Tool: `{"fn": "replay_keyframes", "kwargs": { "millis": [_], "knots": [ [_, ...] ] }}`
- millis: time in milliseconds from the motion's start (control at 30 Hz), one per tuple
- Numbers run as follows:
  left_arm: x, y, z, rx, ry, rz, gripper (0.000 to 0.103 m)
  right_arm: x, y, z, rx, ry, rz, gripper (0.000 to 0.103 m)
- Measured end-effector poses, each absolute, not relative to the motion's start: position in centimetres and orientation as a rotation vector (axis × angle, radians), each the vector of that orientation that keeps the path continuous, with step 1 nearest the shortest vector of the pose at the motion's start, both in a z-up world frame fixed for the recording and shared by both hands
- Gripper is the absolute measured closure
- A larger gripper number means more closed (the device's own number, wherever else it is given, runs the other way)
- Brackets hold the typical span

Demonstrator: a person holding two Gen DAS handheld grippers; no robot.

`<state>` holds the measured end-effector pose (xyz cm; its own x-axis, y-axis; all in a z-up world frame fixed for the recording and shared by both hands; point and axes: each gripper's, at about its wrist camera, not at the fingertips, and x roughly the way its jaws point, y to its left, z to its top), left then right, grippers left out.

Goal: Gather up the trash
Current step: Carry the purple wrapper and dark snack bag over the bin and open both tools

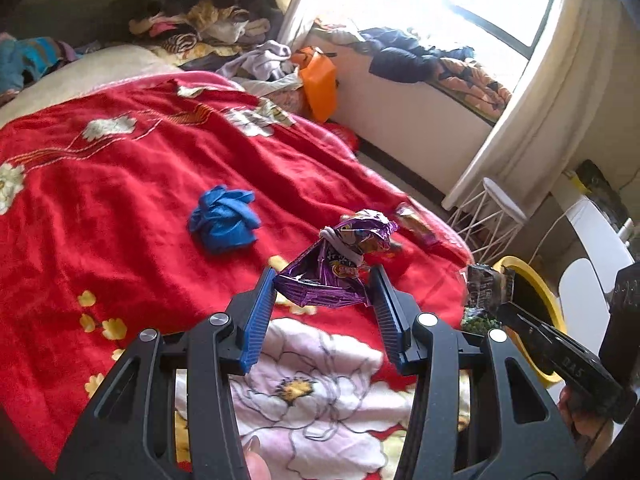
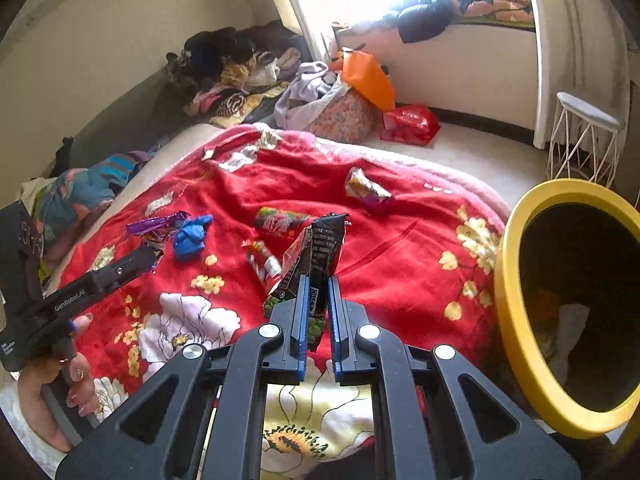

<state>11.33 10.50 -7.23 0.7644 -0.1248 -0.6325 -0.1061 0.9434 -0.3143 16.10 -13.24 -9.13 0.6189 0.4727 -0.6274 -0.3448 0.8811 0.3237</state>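
Left claw (image 1: 324,280) clamped on crumpled purple wrapper (image 1: 340,268), raised over red blanket (image 1: 120,184). Right claw (image 2: 318,280) pinching black snack bag (image 2: 320,248); yellow-rimmed bin (image 2: 516,320) at right.

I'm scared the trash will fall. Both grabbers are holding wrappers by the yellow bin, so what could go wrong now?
The left gripper pinches the crumpled purple wrapper only at its edges, so it might slip onto the red blanket.

The right gripper holds the black wrapper by its lower end; the tall top could flop and miss the yellow bin.

Both arms head for one bin and could bump.
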Motion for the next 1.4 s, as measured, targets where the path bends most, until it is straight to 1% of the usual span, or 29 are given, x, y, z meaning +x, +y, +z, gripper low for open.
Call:
{"fn": "replay_keyframes", "kwargs": {
  "millis": [633,1400],
  "knots": [
    [11.0,5.6,-4.0,-0.294,0.646,-0.114,0.063,15.7,-18.2,-6.4,0.249,0.687,0.405,0.094],
    [11.6,-0.9,-2.9,-0.228,0.645,-0.229,0.063,15.5,-26.9,-5.6,0.341,0.628,0.220,0.094]
  ]
}}
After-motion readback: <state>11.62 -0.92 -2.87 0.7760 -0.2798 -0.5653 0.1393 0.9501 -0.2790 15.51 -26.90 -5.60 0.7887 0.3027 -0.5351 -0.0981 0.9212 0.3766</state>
